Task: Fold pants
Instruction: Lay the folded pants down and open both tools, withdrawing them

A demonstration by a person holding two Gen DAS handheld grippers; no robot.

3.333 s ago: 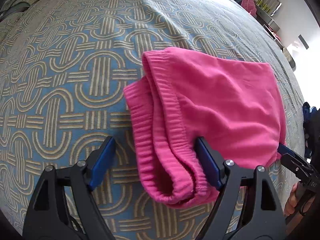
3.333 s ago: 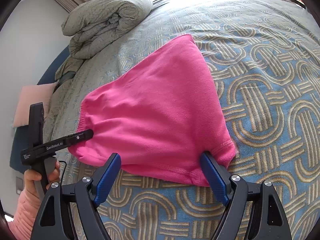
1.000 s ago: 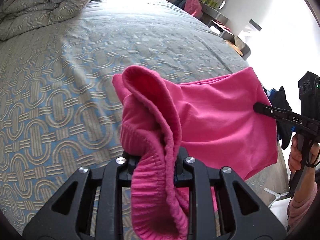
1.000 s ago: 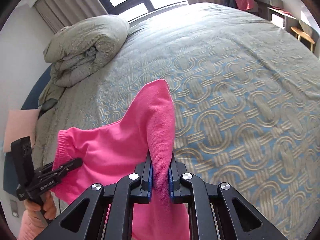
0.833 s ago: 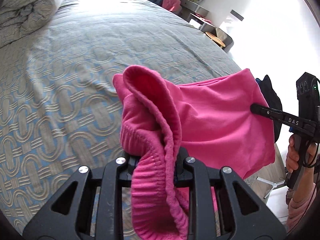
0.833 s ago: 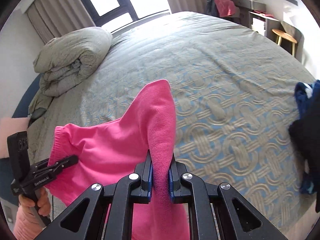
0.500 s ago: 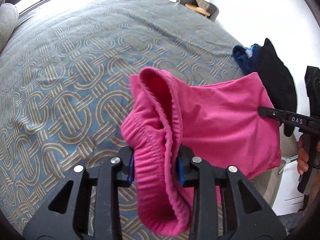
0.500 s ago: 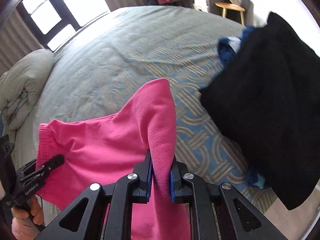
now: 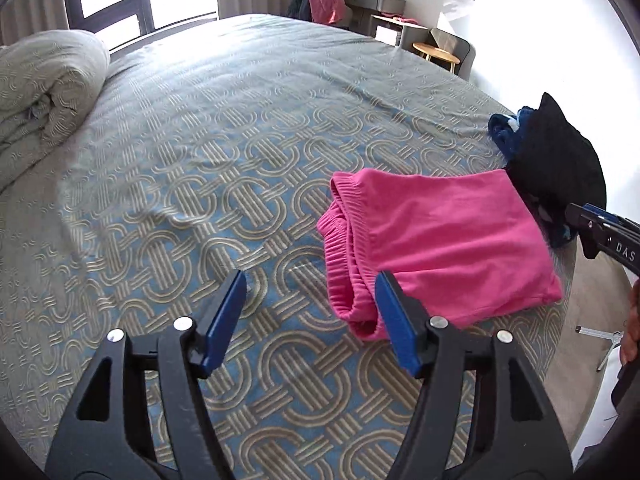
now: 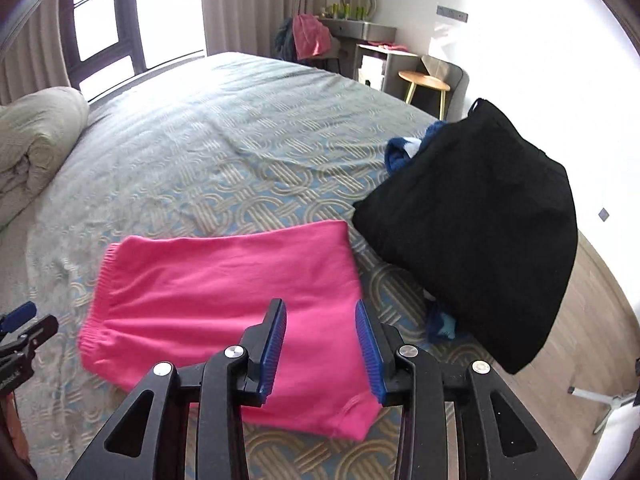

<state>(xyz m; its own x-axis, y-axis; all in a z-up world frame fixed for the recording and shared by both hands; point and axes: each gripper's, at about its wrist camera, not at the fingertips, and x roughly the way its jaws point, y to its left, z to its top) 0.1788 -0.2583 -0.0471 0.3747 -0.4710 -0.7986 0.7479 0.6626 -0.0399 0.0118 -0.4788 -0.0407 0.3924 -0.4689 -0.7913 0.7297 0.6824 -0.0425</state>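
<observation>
1. Bedspread [image 9: 224,128] with its interlocking ring pattern is covering the bed and carrying everything else.
2. Rolled duvet [image 9: 44,80] is sitting at the far left end of the bed.
3. Black garment [image 10: 480,220] is lying in a heap over blue clothing [image 10: 404,152] at the right edge of the bed, just beside the pants.
4. Pink pants [image 9: 440,240] are lying folded flat on the bedspread near that edge, the ribbed waistband facing my left side.
5. I am holding my left gripper [image 9: 310,320] released, its right finger just at the waistband, holding nothing.
6. I am holding my right gripper [image 10: 322,348] released too, jaws apart above the pants' near corner.
</observation>
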